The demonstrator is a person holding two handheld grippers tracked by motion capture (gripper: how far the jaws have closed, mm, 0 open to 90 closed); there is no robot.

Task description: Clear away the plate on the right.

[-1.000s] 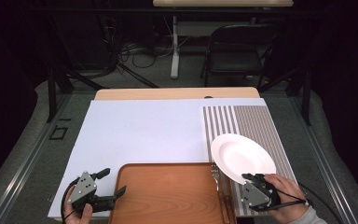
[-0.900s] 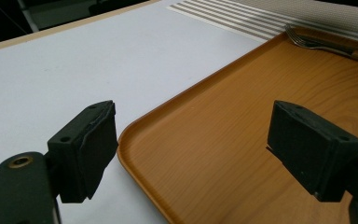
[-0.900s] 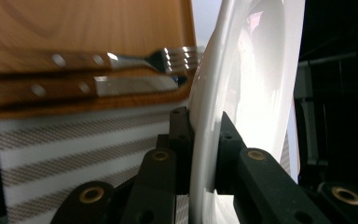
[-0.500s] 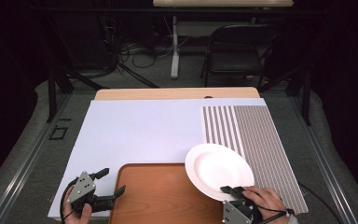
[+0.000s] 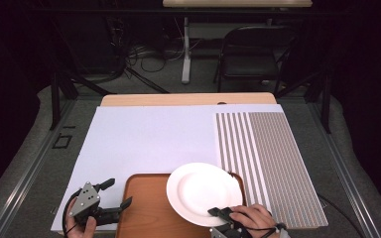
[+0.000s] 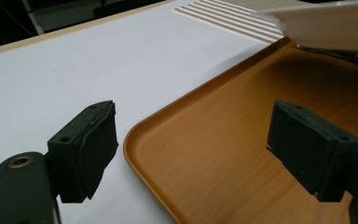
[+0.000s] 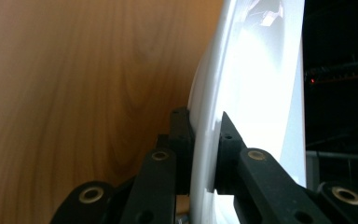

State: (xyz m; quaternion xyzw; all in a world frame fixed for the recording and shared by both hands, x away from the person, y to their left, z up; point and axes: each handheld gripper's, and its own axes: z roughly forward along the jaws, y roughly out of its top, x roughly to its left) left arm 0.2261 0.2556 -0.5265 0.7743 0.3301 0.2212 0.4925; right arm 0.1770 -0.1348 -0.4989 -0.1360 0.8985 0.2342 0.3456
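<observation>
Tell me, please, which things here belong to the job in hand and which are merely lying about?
In the job:
- white plate, clamped at its rim by the right gripper
- wooden tray beneath it
- left gripper, open at the tray's left edge

Lying about:
- striped mat
- white board
- chair behind the table

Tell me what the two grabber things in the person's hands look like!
Each hand-held gripper is black with two chunky, blocky jaws. The left hand-held gripper wears a grey three-cornered plate on top, and a black cable trails from it. The right hand-held gripper has round metal rivets on its jaw arms.
</observation>
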